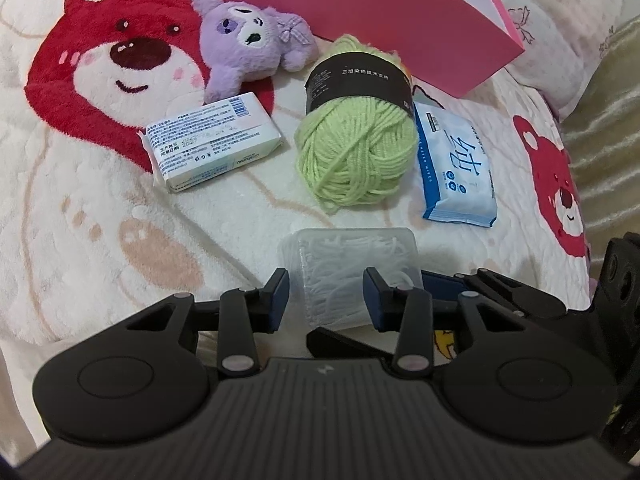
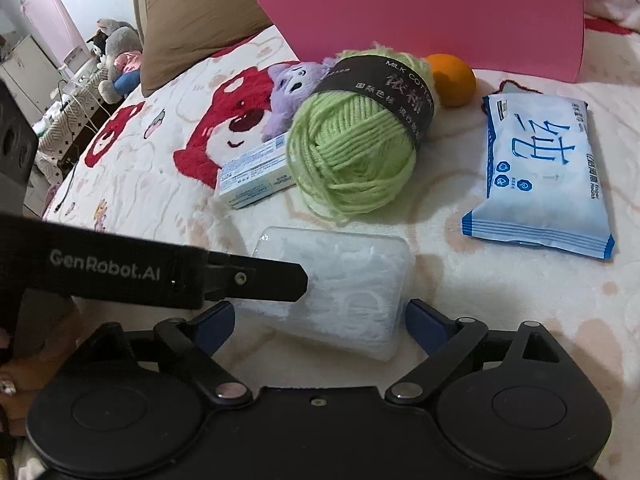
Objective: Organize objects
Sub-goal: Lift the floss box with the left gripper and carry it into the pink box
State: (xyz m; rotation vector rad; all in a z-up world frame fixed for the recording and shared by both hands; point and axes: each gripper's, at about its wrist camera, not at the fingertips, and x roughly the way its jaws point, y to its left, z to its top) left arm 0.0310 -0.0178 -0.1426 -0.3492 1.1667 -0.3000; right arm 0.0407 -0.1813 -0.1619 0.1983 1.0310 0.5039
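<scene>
while both grippers, left point(image 1: 325, 300) and right point(image 2: 320, 320), gape apart, a clear box point(image 2: 344, 284) sits between them.

A lime-green yarn ball point(image 1: 356, 152) wears a black band; the plush toy point(image 1: 248, 46) is lilac; the blanket point(image 1: 100, 208) is cream with red bears.

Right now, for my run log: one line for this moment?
right gripper: open, straddling clear box | left gripper: open, beside | pink bag: behind

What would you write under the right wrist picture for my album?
Open right gripper around a clear plastic box on the bear blanket, green yarn behind.
</scene>
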